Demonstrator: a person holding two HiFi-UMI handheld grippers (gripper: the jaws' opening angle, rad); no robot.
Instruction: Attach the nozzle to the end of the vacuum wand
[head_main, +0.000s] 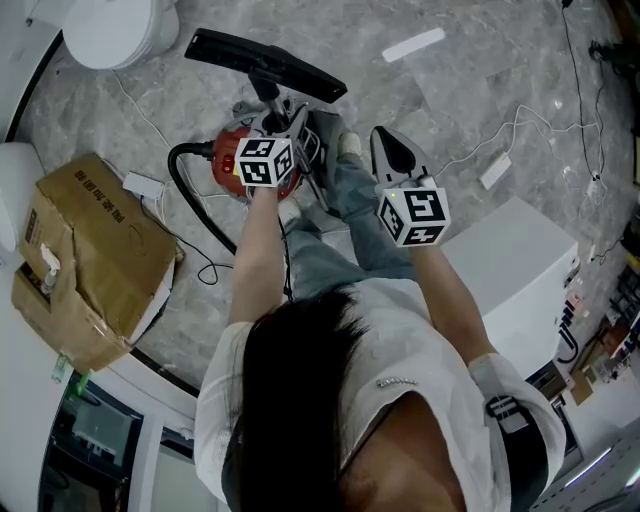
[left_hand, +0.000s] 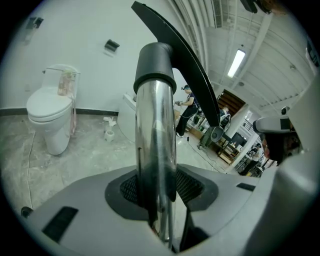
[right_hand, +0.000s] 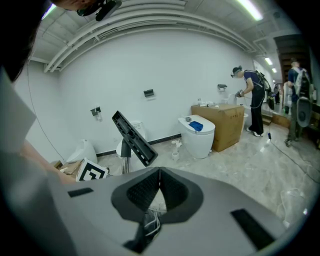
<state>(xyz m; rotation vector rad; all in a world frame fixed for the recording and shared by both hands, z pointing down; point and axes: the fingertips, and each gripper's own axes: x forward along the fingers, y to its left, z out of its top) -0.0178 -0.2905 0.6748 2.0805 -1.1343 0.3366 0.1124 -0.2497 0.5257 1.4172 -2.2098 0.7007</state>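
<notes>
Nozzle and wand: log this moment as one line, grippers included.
nozzle: on wand end | wand: between left gripper jaws, grip unclear | right gripper: shut, empty

Your nozzle (head_main: 265, 62) is black. The vacuum wand (left_hand: 156, 150) below it is mirror-bright silver with a dark grey collar (left_hand: 156, 65). The vacuum body (head_main: 225, 165) is red and its hose (head_main: 172, 165) is black. Your left gripper (left_hand: 156, 187) and right gripper (right_hand: 160, 180) are matt grey, with black pads in a fine mesh pattern. The left cube (head_main: 265, 160) and right cube (head_main: 413, 216) are white, printed with black square markers. The floor (head_main: 480, 60) is pale grey with marble veining. The cardboard box (head_main: 95, 250) is brown, the toilet (left_hand: 50, 107) is white and the cable (head_main: 515, 125) is white. Your jeans (head_main: 345, 235) are faded blue and your top (head_main: 400, 350) is white.
</notes>
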